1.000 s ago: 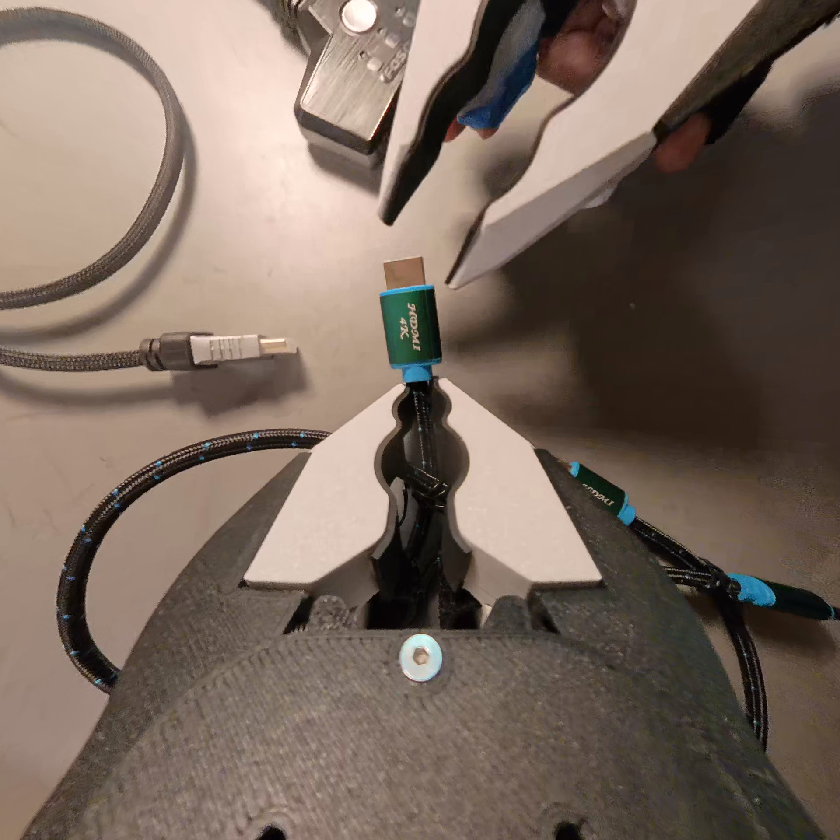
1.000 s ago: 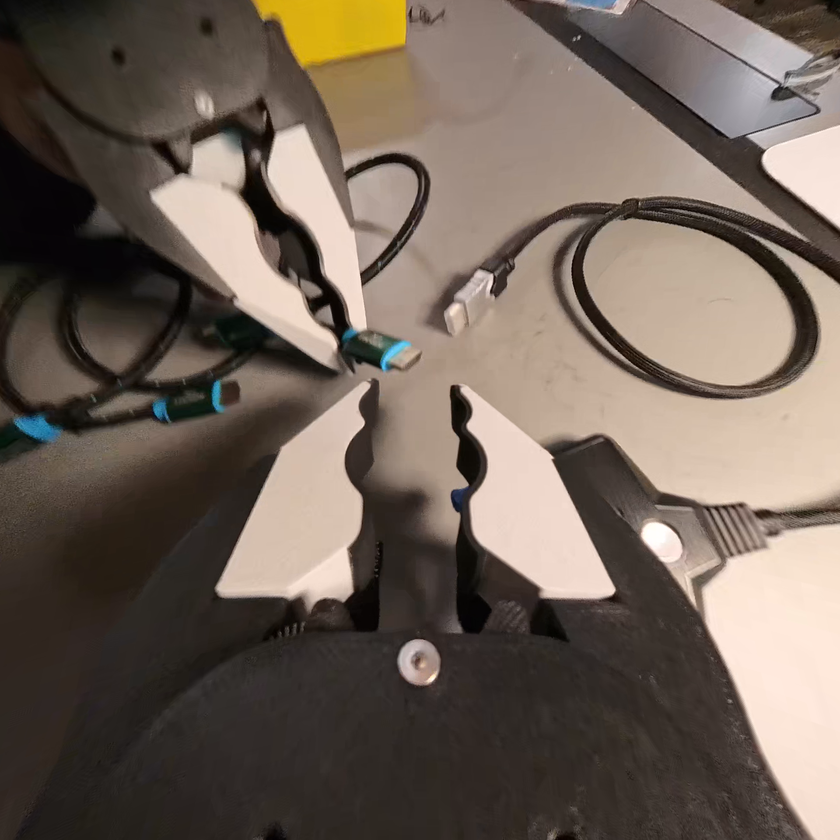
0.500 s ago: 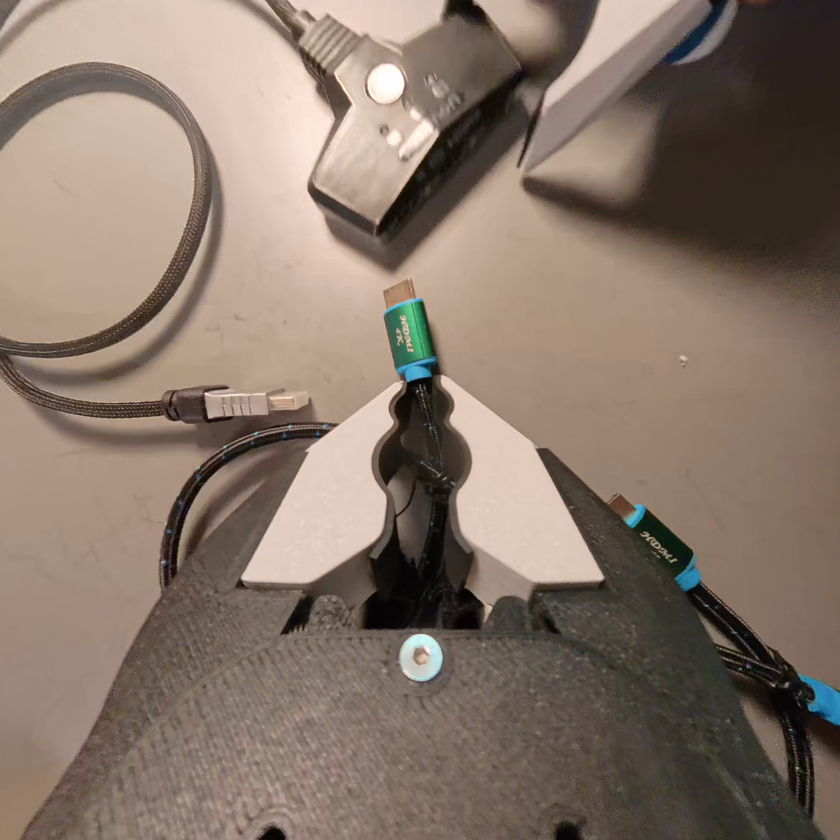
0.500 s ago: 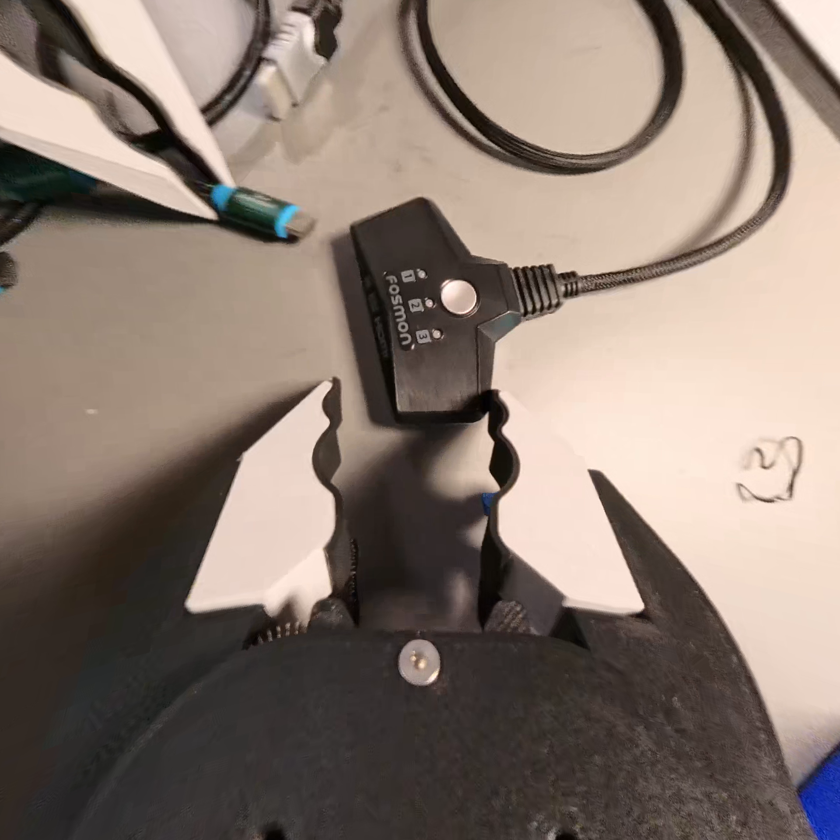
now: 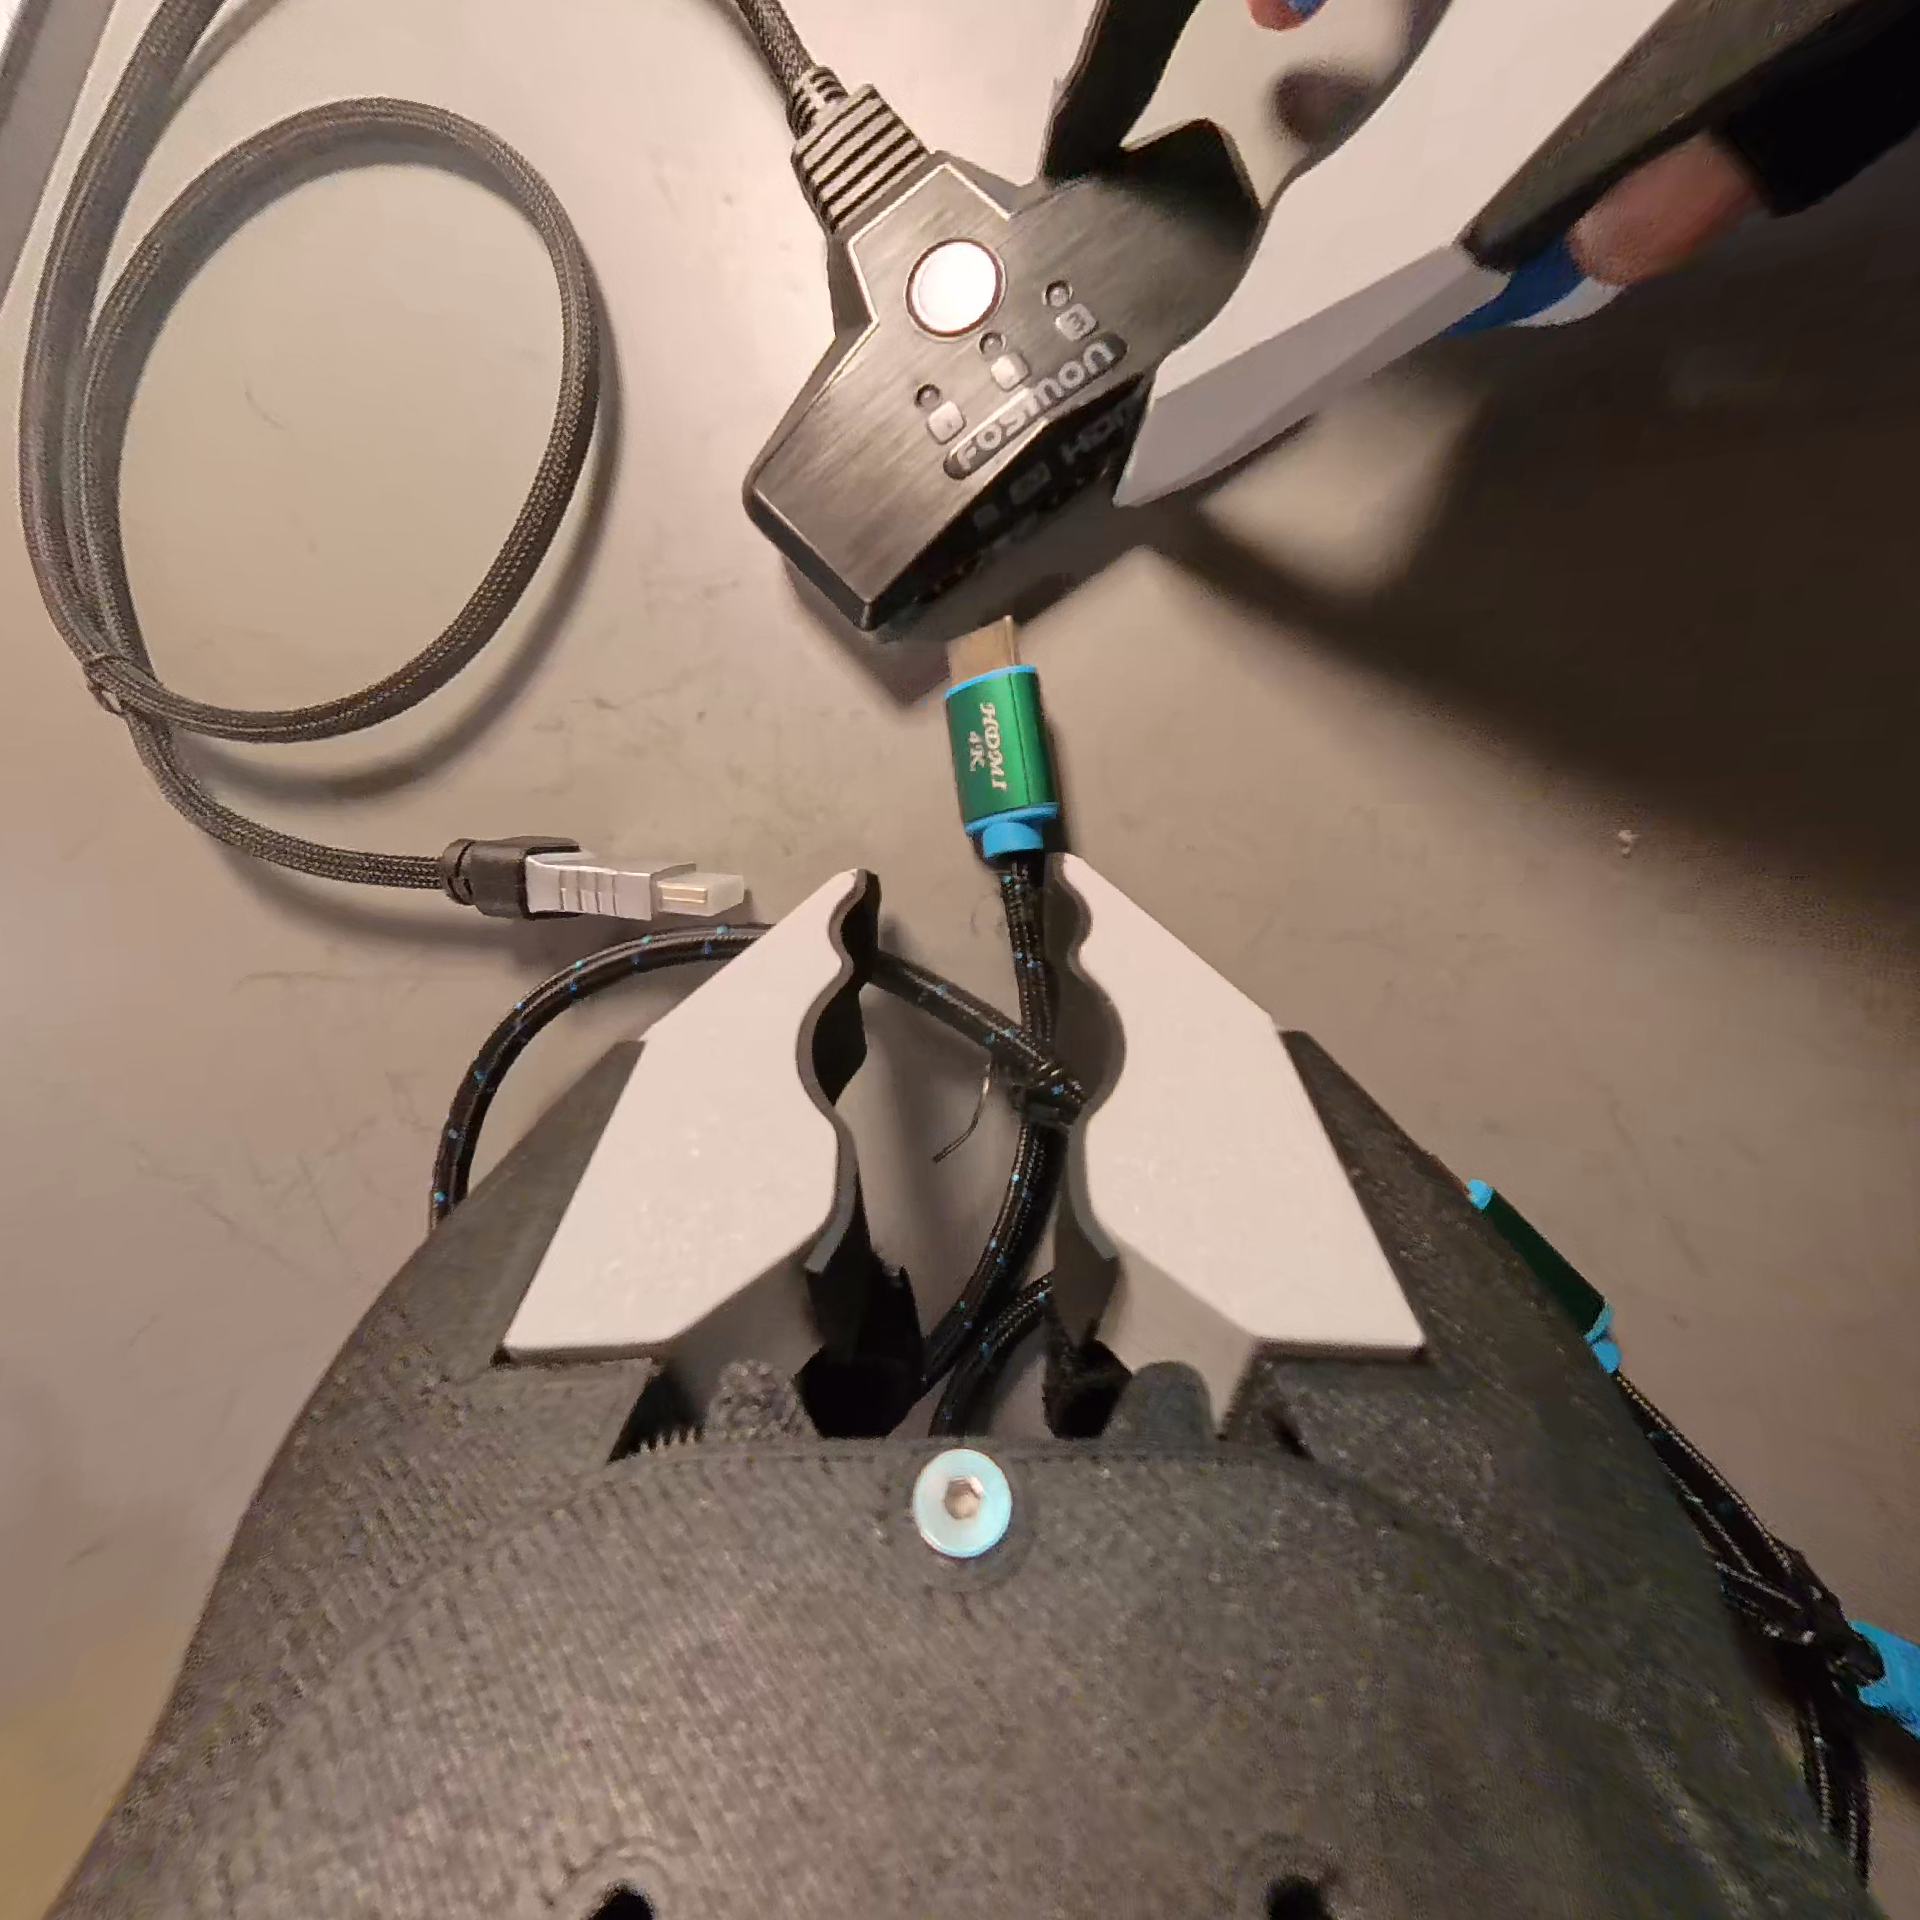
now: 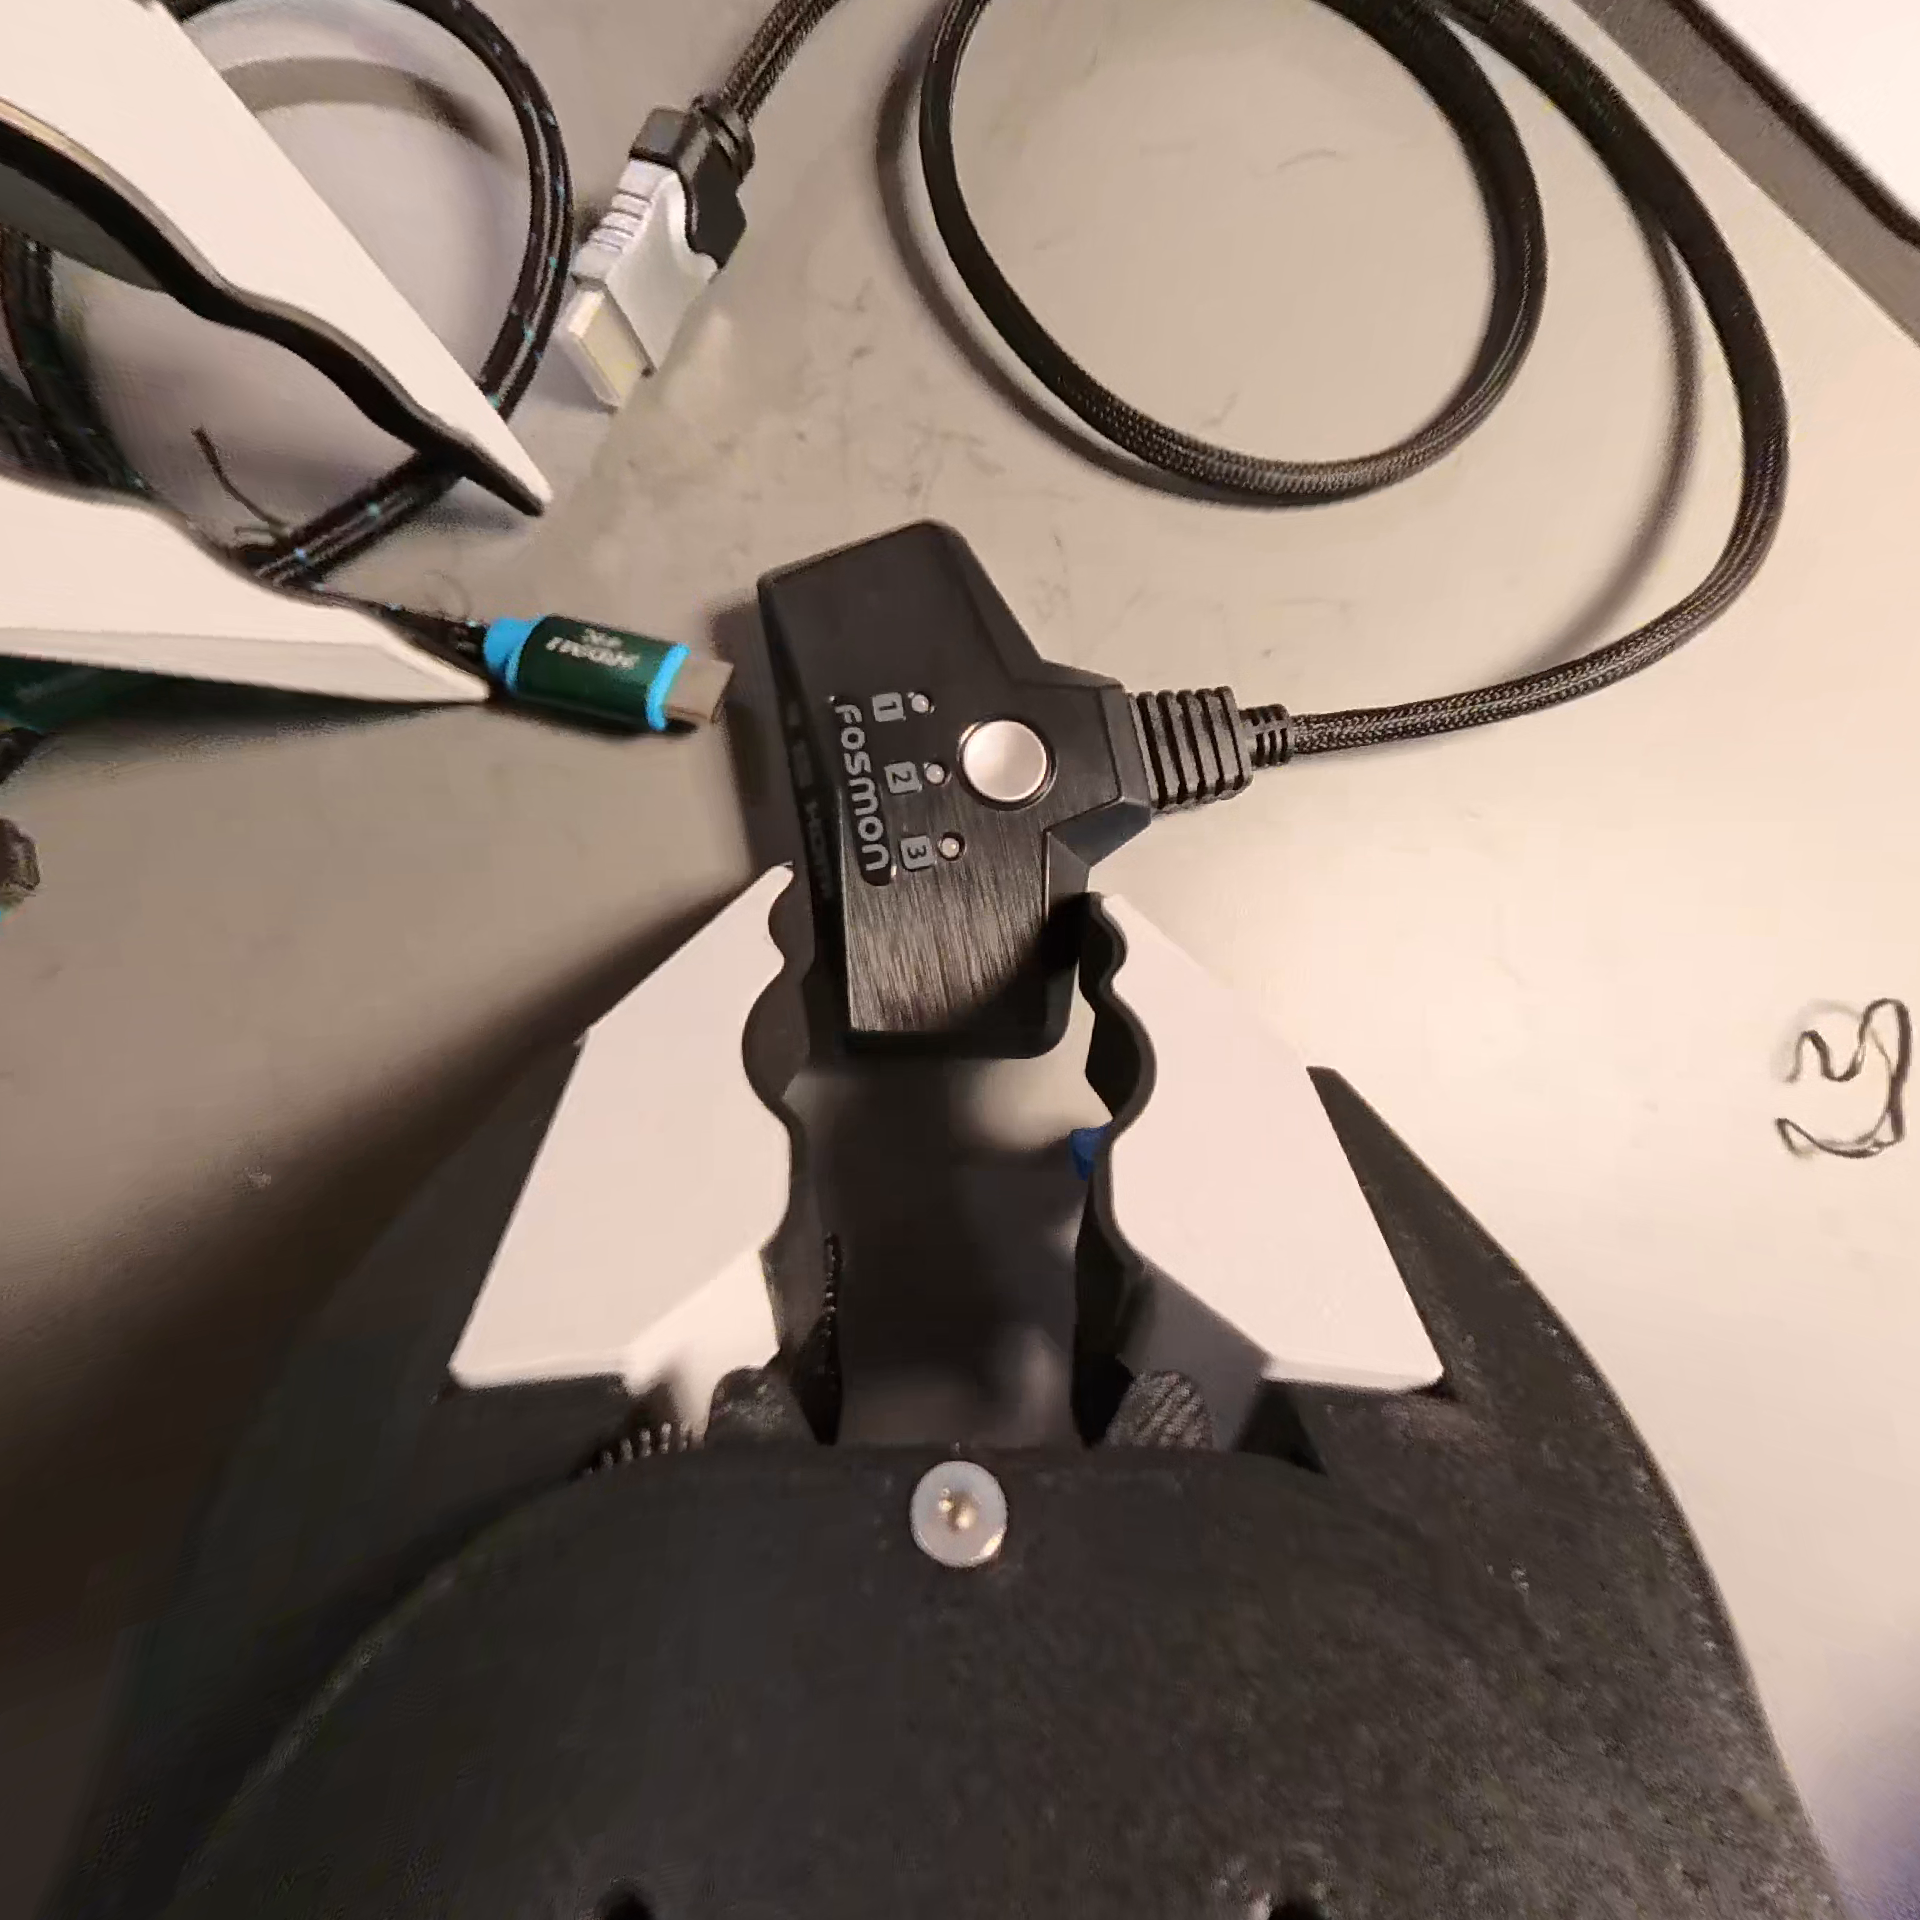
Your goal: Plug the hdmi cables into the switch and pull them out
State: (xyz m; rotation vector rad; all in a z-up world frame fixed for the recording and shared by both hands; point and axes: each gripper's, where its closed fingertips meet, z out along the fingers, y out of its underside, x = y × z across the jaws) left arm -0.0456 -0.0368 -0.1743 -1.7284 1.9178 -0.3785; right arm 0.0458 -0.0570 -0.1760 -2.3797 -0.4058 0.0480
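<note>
Warm dim light, heavy soft shadows, motion blur, fisheye edges.

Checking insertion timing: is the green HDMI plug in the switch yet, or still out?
Out. The green plug lies with its metal tip fully exposed, just short of the switch port face; the right wrist view shows a gap too.

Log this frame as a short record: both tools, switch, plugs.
left tool: open, braided cable running loose between its fingers
right tool: shut on the switch, at its near end
green plug: unplugged, tip aimed at the port side, just short
silver plug: lying on the table, untouched
stage: insertion not yet done
</note>
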